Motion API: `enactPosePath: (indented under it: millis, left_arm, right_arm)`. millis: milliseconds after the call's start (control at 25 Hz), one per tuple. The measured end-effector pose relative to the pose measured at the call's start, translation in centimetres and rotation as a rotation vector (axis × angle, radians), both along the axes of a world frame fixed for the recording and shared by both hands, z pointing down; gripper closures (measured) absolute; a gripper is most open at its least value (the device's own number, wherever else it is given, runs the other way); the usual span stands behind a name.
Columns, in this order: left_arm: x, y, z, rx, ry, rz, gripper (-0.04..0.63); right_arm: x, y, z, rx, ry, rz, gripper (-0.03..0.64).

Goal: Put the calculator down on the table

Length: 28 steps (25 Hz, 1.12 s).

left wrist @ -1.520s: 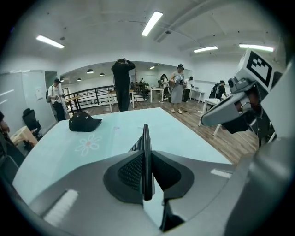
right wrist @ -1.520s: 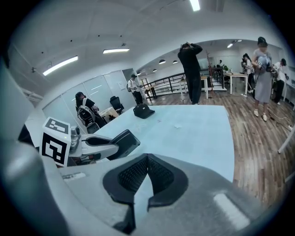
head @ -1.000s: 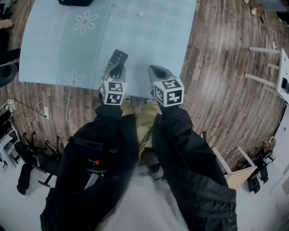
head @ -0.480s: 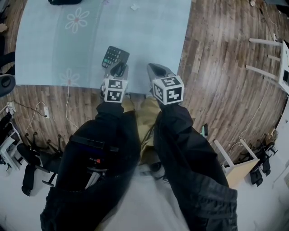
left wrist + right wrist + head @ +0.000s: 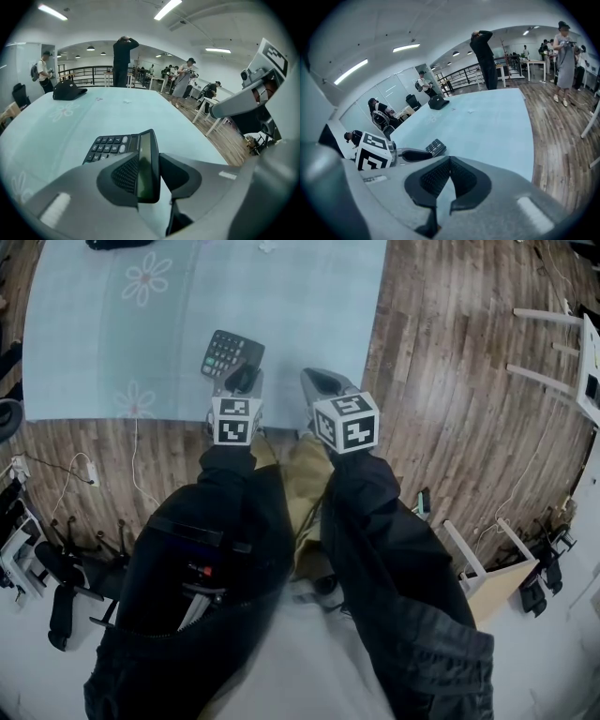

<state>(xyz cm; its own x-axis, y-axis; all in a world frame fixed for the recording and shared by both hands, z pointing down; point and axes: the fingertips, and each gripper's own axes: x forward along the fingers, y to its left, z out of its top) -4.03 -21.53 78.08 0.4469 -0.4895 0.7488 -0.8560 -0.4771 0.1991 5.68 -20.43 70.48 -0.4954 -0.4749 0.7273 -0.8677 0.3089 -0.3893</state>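
A black calculator [image 5: 228, 353] lies keys-up on the pale blue table [image 5: 309, 306], close to its near edge. In the left gripper view the calculator [image 5: 110, 147] points its display end back between the jaws of my left gripper [image 5: 149, 166]. That end rests by the left pad and a gap shows to the right pad. These jaws have just been opening around it. In the head view my left gripper [image 5: 246, 381] sits right behind the calculator. My right gripper [image 5: 323, 385] hovers beside it over the table edge, and its pads [image 5: 436, 178] meet with nothing between them.
A black cap [image 5: 68, 90] lies at the far end of the table. Several people stand beyond it in the room. Wooden floor [image 5: 450, 381] lies right of the table, with white furniture [image 5: 586, 381] at the right edge and cables [image 5: 56, 474] at the left.
The calculator has gone from tilted on edge in the left gripper to lying flat with its keys up. The left jaws have spread. The right gripper has hardly moved.
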Motion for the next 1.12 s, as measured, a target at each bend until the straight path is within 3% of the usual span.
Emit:
enactPosePath:
  millis: [520,760,960,1120]
  left_arm:
    - [0.8,0.2,1.1,-0.008,0.016,-0.01,0.455]
    - [1.3,0.4,0.0,-0.02,0.073,-0.026,0.45]
    - [0.7,-0.5,-5.4,0.099,0.093,-0.046,0.469]
    - [0.0,-1.2,-11.6,0.213,0.141,-0.078,0.55]
  right_arm:
    - [2.1,0.9,-0.5,0.01,0.026,0.051,0.615]
    - [3.1,1.8,-1.8,0.028,0.021,0.079,0.615]
    - [2.2,1.2,-5.6,0.11,-0.023,0.091,0.615]
    - [-0.2,0.3,-10.0,0.21,-0.052,0.066,0.615]
